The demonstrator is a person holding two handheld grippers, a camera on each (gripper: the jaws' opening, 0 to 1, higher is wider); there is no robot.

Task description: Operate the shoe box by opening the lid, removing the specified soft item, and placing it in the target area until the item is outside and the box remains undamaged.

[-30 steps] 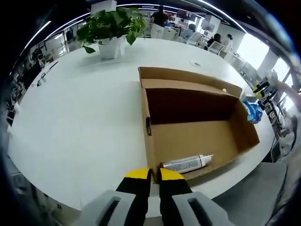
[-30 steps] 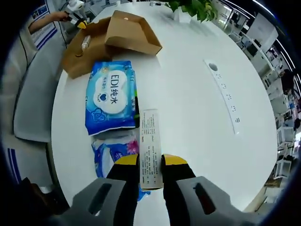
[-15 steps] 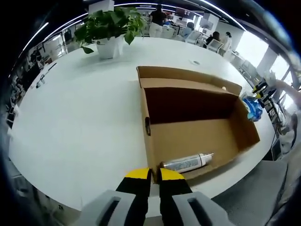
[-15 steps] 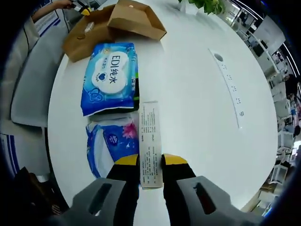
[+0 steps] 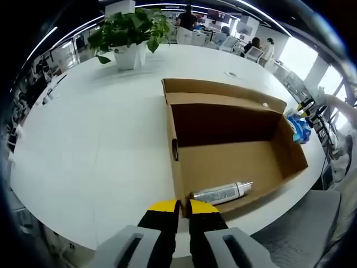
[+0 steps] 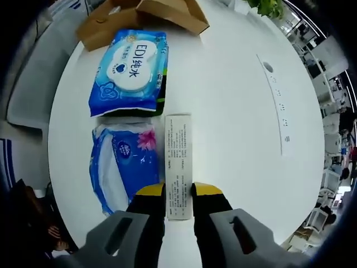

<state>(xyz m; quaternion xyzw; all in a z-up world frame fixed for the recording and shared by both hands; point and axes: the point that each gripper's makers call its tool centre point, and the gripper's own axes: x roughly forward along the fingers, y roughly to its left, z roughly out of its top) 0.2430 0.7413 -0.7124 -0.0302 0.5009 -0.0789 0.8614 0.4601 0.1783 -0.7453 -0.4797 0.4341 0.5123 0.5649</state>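
Note:
The open brown shoe box [image 5: 234, 156] lies on the white table, its lid [image 5: 223, 92] folded back. A silver tube [image 5: 222, 194] rests inside by the near wall. My left gripper [image 5: 184, 209] hangs just before that wall, jaws together with nothing between them. My right gripper [image 6: 178, 192] is shut on a slim white printed carton [image 6: 178, 156] above the table. Left of the carton lie a blue wipes pack [image 6: 131, 70] and a second blue soft pack [image 6: 120, 164]. The shoe box [image 6: 145, 14] sits beyond them.
A potted plant [image 5: 131, 33] stands at the far side of the round table [image 5: 89, 145]. A strip of sockets [image 6: 276, 100] runs along the table to the right of the carton. People and desks fill the room behind. A grey chair [image 6: 33, 78] stands by the table edge.
The right gripper view has pulled back along the table with the carton still held, so both blue packs now sit nearer. The left gripper view is almost unchanged.

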